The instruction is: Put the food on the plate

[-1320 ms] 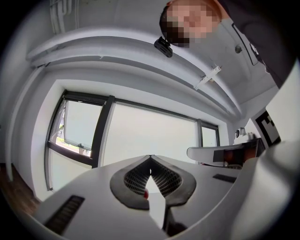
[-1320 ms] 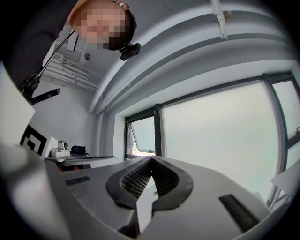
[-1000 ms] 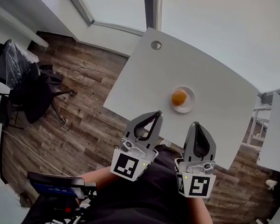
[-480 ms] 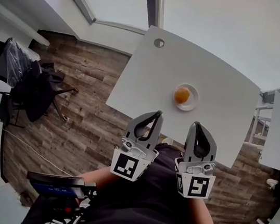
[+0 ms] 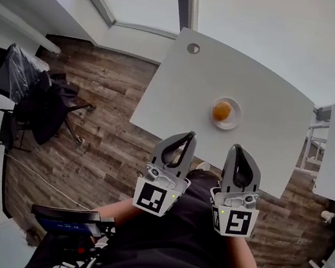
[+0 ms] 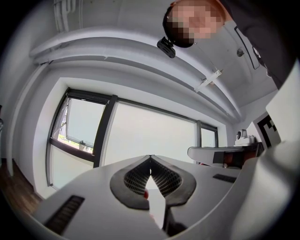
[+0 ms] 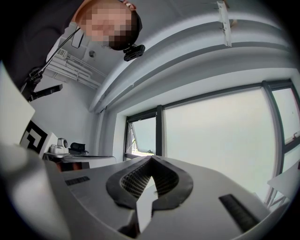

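Worktop (image 5: 258,81): only the camera drifted over the last second, nothing on it moved. Left gripper (image 5: 189,136) and right gripper (image 5: 236,148) unmoved, hanging short of its near edge, well apart from the plate (image 5: 235,117). Both jaws closed tight, empty. Plate sits nearer the near edge, bare room all round. Orange food (image 5: 221,111) already on plate, so task looks done.

White table, one plate.
White table (image 5: 267,102) stands on a wood-plank floor (image 5: 96,106); a small white plate (image 5: 236,117) sits right of its middle, apart from every edge; a round grey cable port (image 5: 193,48) near the far-left corner.
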Action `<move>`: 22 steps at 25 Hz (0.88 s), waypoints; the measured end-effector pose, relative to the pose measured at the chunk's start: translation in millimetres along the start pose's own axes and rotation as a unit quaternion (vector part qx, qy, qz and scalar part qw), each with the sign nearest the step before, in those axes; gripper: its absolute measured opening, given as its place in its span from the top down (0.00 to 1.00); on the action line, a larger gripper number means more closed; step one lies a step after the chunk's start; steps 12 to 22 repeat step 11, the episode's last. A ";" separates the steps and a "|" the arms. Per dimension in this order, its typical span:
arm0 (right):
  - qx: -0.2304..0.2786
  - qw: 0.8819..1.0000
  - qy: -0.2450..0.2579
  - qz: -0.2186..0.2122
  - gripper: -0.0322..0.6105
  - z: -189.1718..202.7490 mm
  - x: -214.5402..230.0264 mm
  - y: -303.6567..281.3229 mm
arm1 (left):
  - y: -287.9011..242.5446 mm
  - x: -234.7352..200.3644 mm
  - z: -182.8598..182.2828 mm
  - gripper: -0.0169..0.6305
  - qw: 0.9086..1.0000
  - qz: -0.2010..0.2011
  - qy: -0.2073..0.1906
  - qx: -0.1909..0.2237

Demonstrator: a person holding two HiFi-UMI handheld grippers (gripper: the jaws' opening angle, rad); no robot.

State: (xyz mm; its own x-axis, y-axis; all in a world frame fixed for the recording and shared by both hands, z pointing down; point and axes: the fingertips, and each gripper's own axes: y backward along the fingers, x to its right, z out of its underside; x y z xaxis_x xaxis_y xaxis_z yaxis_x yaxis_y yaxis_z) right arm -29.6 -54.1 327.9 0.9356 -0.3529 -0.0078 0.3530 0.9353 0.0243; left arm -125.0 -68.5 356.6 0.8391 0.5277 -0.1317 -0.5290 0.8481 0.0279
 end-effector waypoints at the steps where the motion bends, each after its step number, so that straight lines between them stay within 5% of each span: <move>1: 0.000 1.000 0.000 0.001 0.95 0.6 -1.0 1.0 | 1.0 0.0 0.2 0.96 1.000 0.000 0.000 0.000; 22: -0.001 1.000 0.001 0.006 0.95 0.9 -6.3 5.1 | 6.1 -0.7 1.3 0.96 1.000 0.006 0.007 -0.002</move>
